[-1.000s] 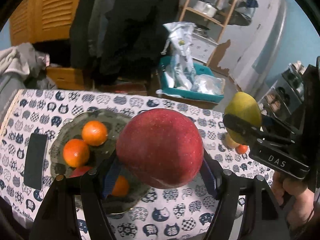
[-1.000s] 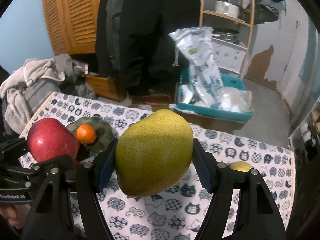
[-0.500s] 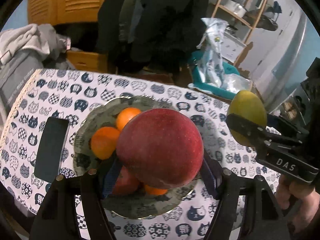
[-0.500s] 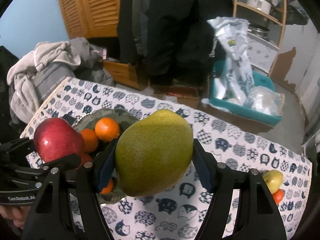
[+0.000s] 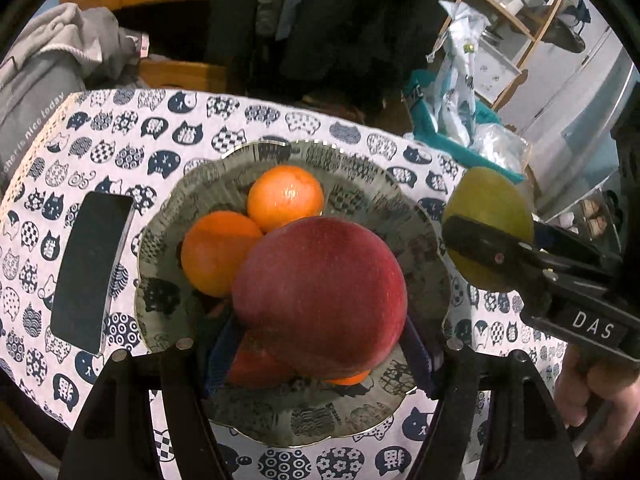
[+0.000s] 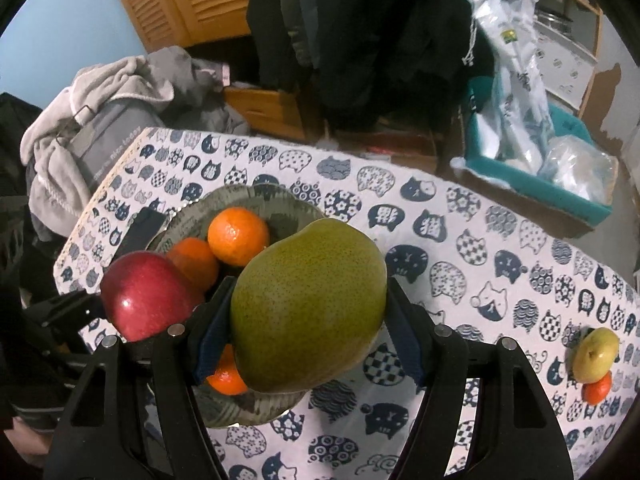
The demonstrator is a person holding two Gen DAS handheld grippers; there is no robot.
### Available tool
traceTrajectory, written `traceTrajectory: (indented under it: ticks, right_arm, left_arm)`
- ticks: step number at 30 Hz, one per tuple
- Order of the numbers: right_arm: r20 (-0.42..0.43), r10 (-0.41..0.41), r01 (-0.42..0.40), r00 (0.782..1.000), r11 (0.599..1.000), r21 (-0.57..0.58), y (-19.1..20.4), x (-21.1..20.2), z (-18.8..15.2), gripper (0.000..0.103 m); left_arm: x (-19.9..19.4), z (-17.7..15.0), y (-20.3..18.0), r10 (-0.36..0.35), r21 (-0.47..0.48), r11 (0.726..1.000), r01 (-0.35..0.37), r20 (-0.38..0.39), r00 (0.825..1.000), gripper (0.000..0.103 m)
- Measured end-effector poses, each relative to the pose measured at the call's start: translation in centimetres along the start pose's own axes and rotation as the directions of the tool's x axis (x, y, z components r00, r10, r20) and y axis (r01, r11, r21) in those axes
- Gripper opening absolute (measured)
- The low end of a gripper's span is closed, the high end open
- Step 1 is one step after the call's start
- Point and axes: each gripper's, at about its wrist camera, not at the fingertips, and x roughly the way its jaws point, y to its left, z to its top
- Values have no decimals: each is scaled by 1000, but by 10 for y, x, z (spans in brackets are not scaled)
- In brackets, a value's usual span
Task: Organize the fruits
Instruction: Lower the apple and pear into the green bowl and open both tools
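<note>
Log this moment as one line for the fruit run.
left gripper: shut on red apple over plate | right gripper: shut on green pear beside plate | plate: oranges

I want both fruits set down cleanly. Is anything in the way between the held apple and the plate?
Yes: oranges already lie on the plate, right under the red apple in the left tool.

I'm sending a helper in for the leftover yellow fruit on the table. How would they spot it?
Follow the cat-print tablecloth away from the fruit plate to its far right edge. The small yellow pear lies there against a little orange; no other loose fruit there is yellow.
</note>
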Motion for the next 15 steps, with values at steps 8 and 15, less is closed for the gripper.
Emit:
traceTrajectory:
  ticks: [8,15]
  right_arm:
    - [-49,22,-22,999,1000,6,1,21,-3,71]
    - [-100,30,-30,995,1000,4,5,34,-8,71]
  left_arm:
    - [10,-6,-2,8,7,1000,-7,-30,1000,74]
    - [11,-6,-6,13,26,1000,-12,-27,1000,74]
